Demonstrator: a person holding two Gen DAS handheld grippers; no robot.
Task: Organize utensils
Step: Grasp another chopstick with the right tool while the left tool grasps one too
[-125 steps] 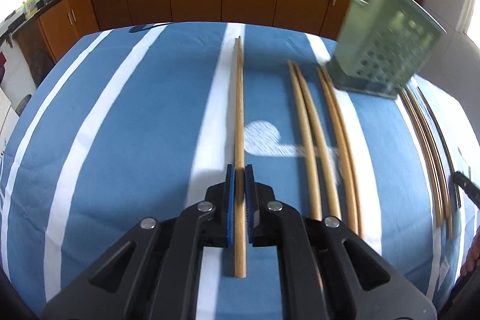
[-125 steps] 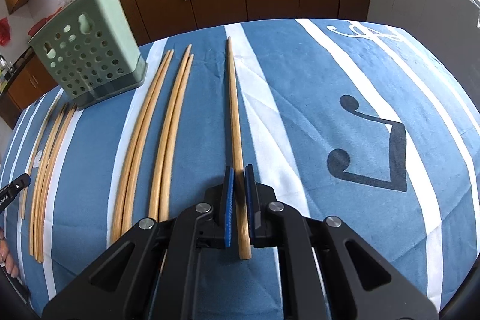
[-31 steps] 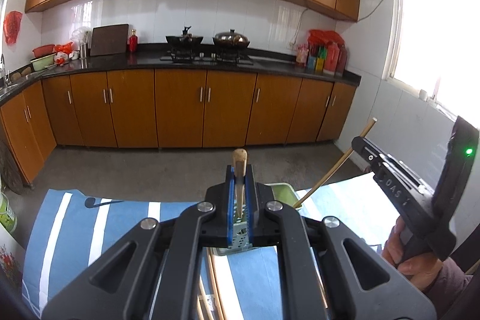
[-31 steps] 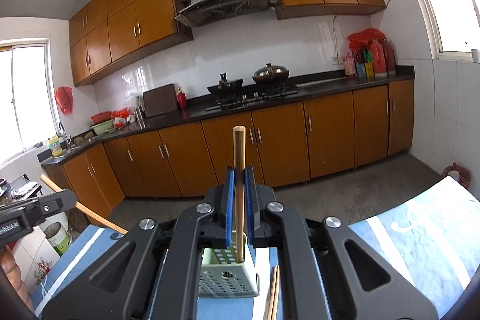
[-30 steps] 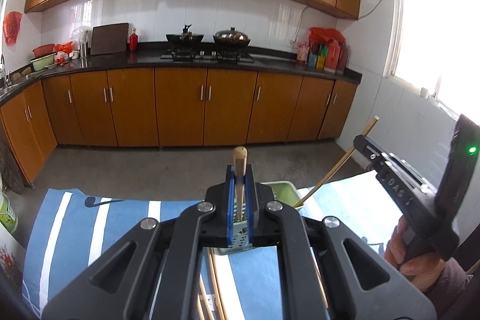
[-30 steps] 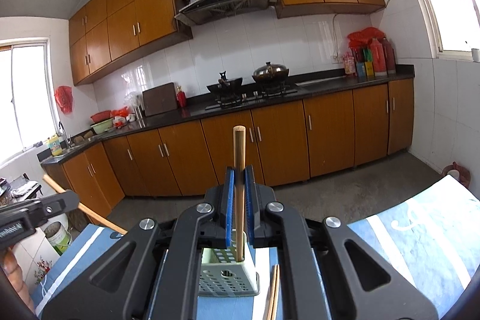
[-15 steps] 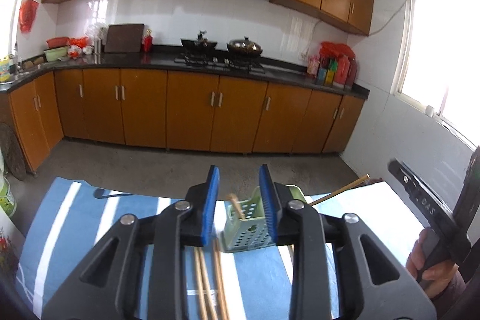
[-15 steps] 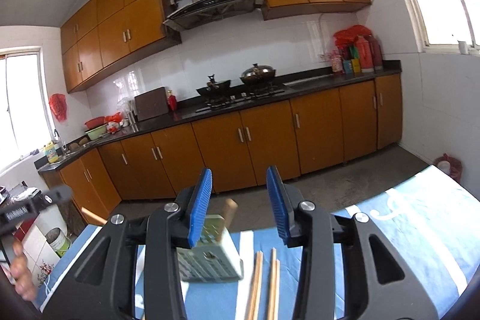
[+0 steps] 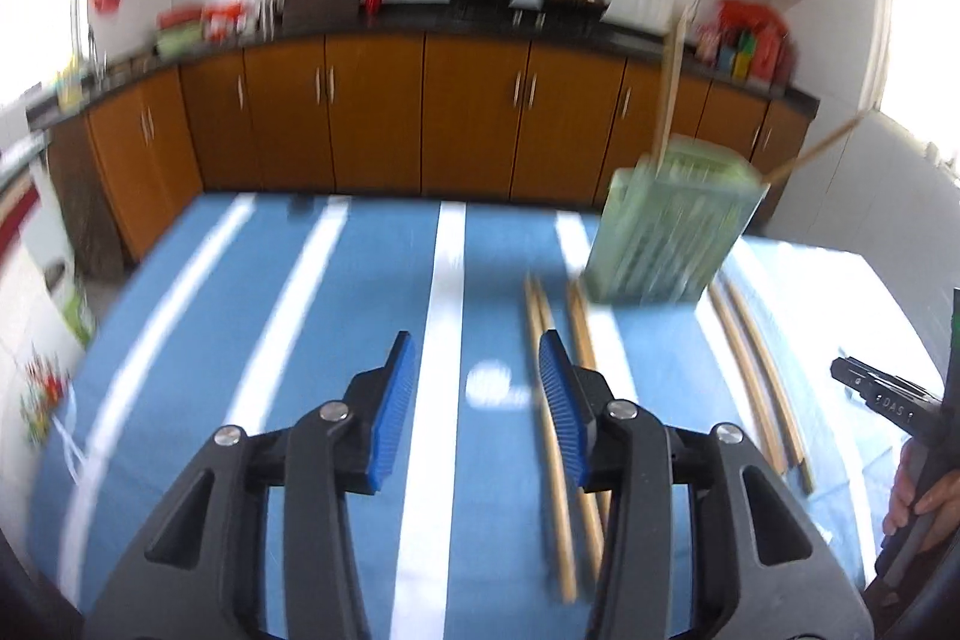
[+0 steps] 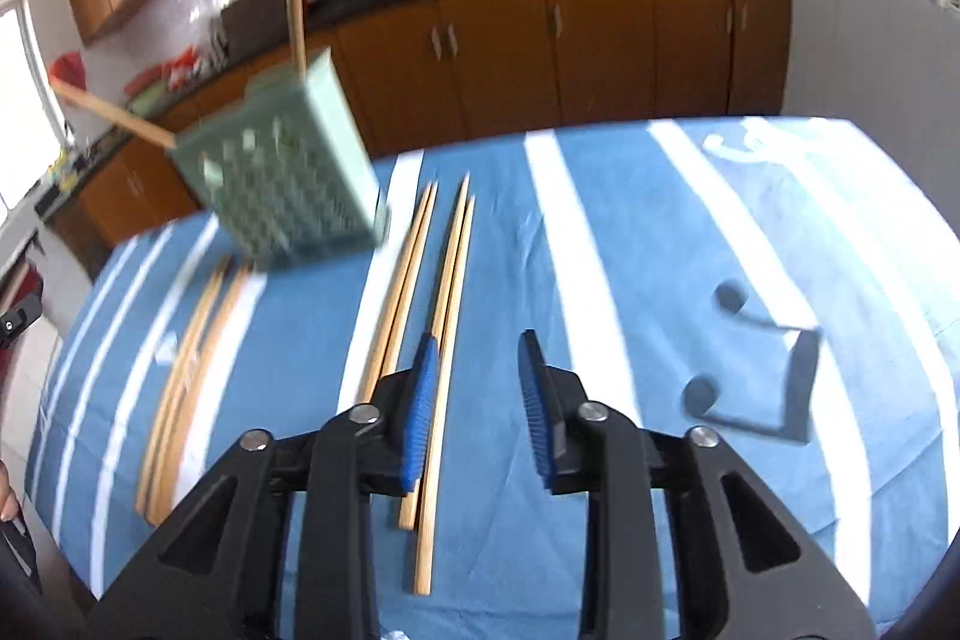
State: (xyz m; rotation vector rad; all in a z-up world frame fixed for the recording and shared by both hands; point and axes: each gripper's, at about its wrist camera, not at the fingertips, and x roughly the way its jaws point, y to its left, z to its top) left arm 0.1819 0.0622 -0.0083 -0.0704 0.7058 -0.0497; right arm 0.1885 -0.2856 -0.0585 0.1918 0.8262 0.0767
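A pale green perforated utensil holder [image 9: 672, 232] stands on the blue striped tablecloth and holds two long wooden chopsticks [image 9: 669, 82]; it also shows in the right wrist view [image 10: 288, 178]. Several wooden chopsticks [image 9: 555, 400] lie flat on the cloth in front of the holder, with others to its right [image 9: 750, 358]. In the right wrist view they lie in pairs [image 10: 444, 304] and at the left [image 10: 192, 358]. My left gripper [image 9: 477, 388] is open and empty above the cloth. My right gripper [image 10: 477, 388] is open and empty, its left pad over a chopstick pair.
The table with the blue cloth [image 9: 300, 340] ends at a far edge before brown kitchen cabinets [image 9: 420, 112]. The right hand-held gripper body [image 9: 888, 400] shows at the right edge of the left wrist view. A black music-note print [image 10: 756, 364] marks the cloth.
Both grippers opened and released their chopsticks into the green holder. Both have since tilted down toward the table and opened wider; the views are motion-blurred.
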